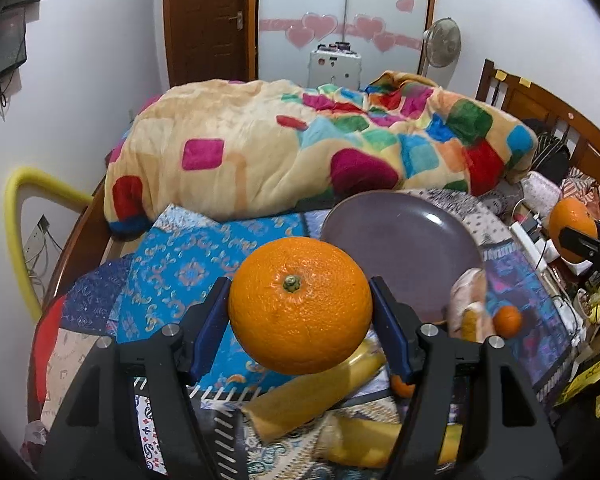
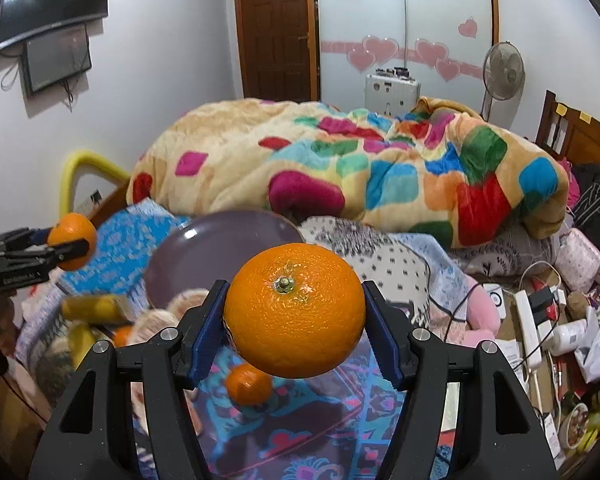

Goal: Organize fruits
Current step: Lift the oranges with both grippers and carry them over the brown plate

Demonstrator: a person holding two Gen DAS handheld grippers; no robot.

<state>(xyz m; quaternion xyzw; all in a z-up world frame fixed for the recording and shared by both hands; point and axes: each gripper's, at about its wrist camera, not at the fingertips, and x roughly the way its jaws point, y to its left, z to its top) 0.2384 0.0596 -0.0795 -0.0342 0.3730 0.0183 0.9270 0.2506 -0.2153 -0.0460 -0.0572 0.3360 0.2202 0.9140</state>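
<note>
Oranges are riding clear of the bed in both grippers: the left gripper (image 1: 300, 308) is clamping one orange (image 1: 300, 306) stem-up, the right gripper (image 2: 294, 312) is clamping another orange (image 2: 294, 310) likewise. Below them, bananas (image 1: 320, 388) and a small orange (image 2: 248, 384) are lying on the patterned cloth. Ahead, the purple plate (image 1: 400, 232) is waiting empty, probably the target; lowering each fruit gently to its middle before easing the fingers apart should prevent rolling.

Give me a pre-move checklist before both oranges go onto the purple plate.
1. Left tool shut on its orange: ok.
2. Right tool shut on its orange: ok.
3. Both oranges lifted off the bedding: ok.
4. Purple plate bare where visible: ok.
5. Plate sitting level on the bed: cannot tell.
6. Small orange and bananas lie loose below the tools: not ok.
</note>
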